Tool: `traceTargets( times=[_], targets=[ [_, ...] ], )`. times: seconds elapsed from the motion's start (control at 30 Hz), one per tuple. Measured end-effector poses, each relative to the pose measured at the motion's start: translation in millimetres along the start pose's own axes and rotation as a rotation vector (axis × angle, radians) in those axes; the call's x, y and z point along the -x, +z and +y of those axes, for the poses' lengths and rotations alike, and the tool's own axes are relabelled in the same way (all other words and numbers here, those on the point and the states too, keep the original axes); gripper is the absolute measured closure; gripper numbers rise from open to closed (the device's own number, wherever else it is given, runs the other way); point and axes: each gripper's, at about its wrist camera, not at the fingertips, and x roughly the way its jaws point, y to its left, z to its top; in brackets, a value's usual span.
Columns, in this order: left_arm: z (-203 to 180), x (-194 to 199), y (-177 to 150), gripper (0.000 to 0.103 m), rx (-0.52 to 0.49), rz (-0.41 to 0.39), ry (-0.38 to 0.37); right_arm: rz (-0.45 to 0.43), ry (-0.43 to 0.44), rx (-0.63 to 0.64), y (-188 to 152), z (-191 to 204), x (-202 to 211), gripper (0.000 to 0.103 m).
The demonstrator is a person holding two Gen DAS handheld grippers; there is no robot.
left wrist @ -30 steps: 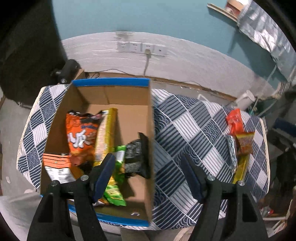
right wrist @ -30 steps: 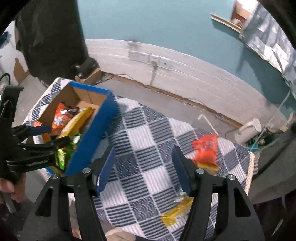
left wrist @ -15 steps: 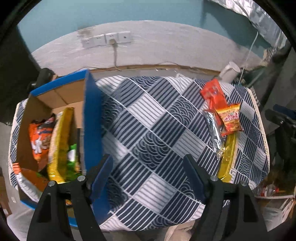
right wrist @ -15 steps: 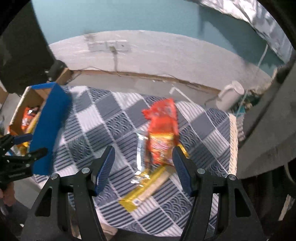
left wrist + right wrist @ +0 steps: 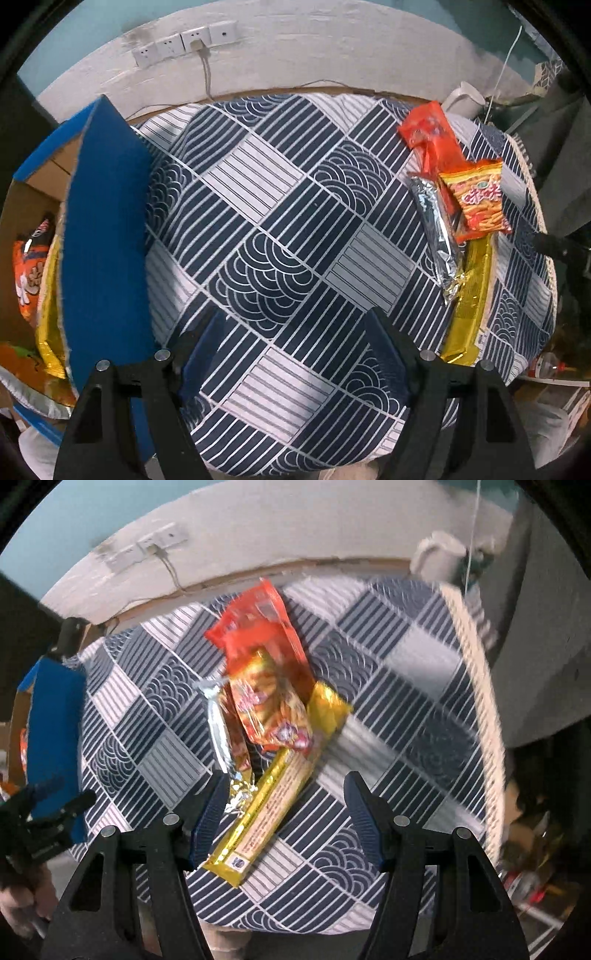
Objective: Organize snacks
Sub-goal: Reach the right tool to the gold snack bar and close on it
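My left gripper (image 5: 291,332) hangs open and empty over the blue-and-white patterned cloth (image 5: 280,221). To its left stands the cardboard box (image 5: 107,236) with blue outer walls, holding an orange bag (image 5: 29,273) and a yellow pack (image 5: 48,302). My right gripper (image 5: 286,794) is open above the snack pile. The long yellow pack (image 5: 266,812) lies below, between its fingers. On that pack rests an orange snack bag (image 5: 273,709). A red packet (image 5: 258,627) lies behind and a silver foil pack (image 5: 218,723) to the left. The right wrist view also shows the left gripper (image 5: 66,794), beside the box (image 5: 55,716).
A white jug (image 5: 463,99) stands beyond the table's far right corner. Wall sockets (image 5: 184,40) with a cable sit on the white wall behind. The cloth's fringed right edge (image 5: 480,701) drops to floor clutter. A hand (image 5: 22,897) holds the left gripper.
Both grippers moved right and down, away from the box. The left now hangs over bare cloth instead of the box. The right came over the snack pile and rolled.
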Motion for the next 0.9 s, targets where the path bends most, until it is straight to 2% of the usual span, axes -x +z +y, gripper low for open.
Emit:
traceTargets(
  times=[0.17, 0.27, 0.4, 0.6, 0.7, 0.77, 0.83, 0.87, 0.9],
  targets=[
    [-7, -12, 2, 0.024, -0.018, 0.003, 0.011, 0.049, 0.005, -0.043, -7, 1, -23, 0.038],
    [-9, -21, 2, 0.024, 0.004, 0.018, -0.009, 0.066, -0.028, -0.040, -9, 4, -35, 0.038],
    [-19, -30, 3, 0.024, -0.021, 0.017, 0.021, 0.101, -0.027, -0.053, -11, 8, -50, 0.038],
    [-32, -28, 9, 0.024, -0.056, -0.039, 0.052, 0.135, -0.034, -0.075, -11, 12, -68, 0.038],
    [-37, -31, 14, 0.024, -0.058, -0.035, 0.063, 0.150, -0.016, -0.082, -11, 13, -76, 0.038],
    [-39, -34, 17, 0.024, -0.047, -0.025, 0.051, 0.153, -0.003, -0.075, -10, 15, -79, 0.048],
    [-41, -40, 21, 0.024, -0.031, -0.002, 0.035, 0.163, 0.002, -0.061, -10, 16, -82, 0.050],
    [-42, -41, 22, 0.024, -0.029, 0.006, 0.029, 0.168, 0.000, -0.056, -11, 15, -84, 0.058],
    [-45, -44, 24, 0.024, -0.031, 0.020, 0.021, 0.178, -0.001, -0.052, -13, 12, -86, 0.062]
  ],
)
